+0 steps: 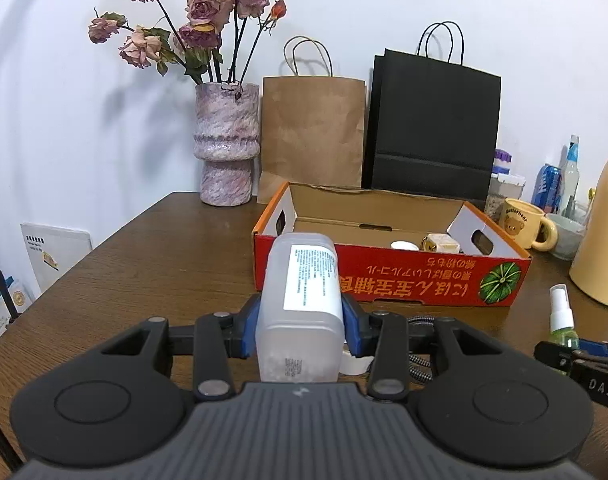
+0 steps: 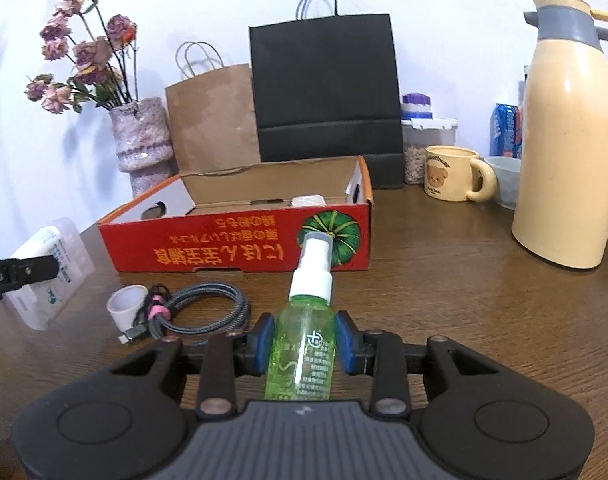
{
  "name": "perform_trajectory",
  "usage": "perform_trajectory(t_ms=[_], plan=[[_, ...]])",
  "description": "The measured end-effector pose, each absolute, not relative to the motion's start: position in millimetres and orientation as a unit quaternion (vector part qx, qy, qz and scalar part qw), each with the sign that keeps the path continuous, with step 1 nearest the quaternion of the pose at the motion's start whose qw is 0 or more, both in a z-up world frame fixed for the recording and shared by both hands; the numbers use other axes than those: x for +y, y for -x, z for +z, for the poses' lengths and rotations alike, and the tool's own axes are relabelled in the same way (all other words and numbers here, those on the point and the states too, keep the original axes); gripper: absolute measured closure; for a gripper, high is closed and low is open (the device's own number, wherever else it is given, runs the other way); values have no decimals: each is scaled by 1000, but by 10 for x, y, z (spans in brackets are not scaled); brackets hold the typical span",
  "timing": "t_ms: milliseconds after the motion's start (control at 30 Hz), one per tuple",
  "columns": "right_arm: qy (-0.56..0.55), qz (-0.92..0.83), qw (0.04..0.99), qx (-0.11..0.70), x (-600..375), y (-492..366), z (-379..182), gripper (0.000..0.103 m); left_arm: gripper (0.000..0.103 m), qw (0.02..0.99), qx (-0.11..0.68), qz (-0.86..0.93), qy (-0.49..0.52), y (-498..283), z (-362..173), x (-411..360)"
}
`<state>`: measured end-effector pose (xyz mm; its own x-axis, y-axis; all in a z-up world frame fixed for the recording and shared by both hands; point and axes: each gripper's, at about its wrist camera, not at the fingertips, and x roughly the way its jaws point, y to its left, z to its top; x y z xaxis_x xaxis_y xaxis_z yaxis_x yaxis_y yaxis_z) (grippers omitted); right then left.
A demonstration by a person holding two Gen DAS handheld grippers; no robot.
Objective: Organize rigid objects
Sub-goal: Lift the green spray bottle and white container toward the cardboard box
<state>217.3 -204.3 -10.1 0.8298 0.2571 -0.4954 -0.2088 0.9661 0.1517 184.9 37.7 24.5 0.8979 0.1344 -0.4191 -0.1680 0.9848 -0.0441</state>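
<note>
On mug (image 2: 449, 174), "Butterbear"; right gripper (image 2: 304, 340) grips green spray bottle (image 2: 304, 344).

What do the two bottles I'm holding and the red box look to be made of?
White bottle in the left tongs: frosted translucent plastic, probably.
Spray bottle in the right tongs: clear green plastic, glossy, white pump.
Red box: printed cardboard, brown inside.

Right gripper (image 2: 304, 340) clamps green spray bottle (image 2: 302, 344), nozzle toward red box (image 2: 240, 240); cable (image 2: 196, 312) and white cap (image 2: 126, 304) at left; left gripper (image 2: 20, 272) holds translucent container (image 2: 48, 272).
</note>
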Motion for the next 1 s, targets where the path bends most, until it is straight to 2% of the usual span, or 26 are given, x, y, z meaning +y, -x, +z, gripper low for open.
perform_trajectory(t_ms=[1000], plan=[[-47,156,960,229,-1689,-2282,341,73,62,977,201,48,53,-1934,525,401]])
